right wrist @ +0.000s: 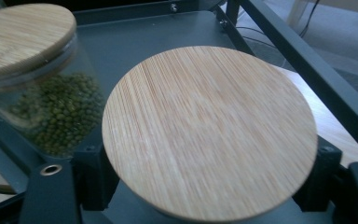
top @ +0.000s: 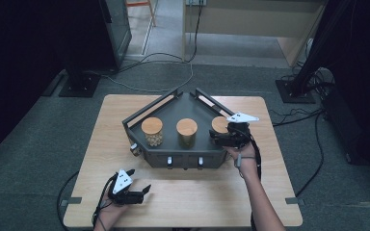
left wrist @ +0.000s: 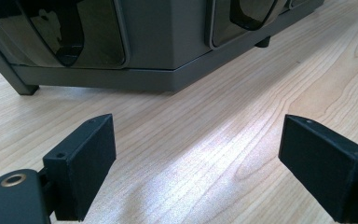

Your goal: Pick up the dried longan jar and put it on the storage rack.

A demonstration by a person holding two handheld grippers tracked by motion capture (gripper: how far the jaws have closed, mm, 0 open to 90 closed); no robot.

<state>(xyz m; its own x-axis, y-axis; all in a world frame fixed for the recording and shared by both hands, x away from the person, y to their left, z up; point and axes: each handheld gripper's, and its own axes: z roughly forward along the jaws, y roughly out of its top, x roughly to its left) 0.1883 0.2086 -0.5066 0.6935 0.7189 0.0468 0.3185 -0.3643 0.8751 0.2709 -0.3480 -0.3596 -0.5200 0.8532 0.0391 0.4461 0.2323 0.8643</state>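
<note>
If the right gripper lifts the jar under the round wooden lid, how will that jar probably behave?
The jar looks rigid glass like its neighbour, so probably breakable and smooth. Its wooden lid overhangs the right gripper, whose jaws stand beside it; the lid may lift off. Being round, it could roll if tipped.

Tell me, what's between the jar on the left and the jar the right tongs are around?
Another jar, wooden-lidded and full of green beans, stands between the left jar and the right jar on the grey rack, seen in the high view.

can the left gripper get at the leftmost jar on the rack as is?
Probably yes. The left gripper sits open on the bare table in front of the rack, nothing between it and the leftmost jar; it would need to lift over the rack's low front edge.
</note>
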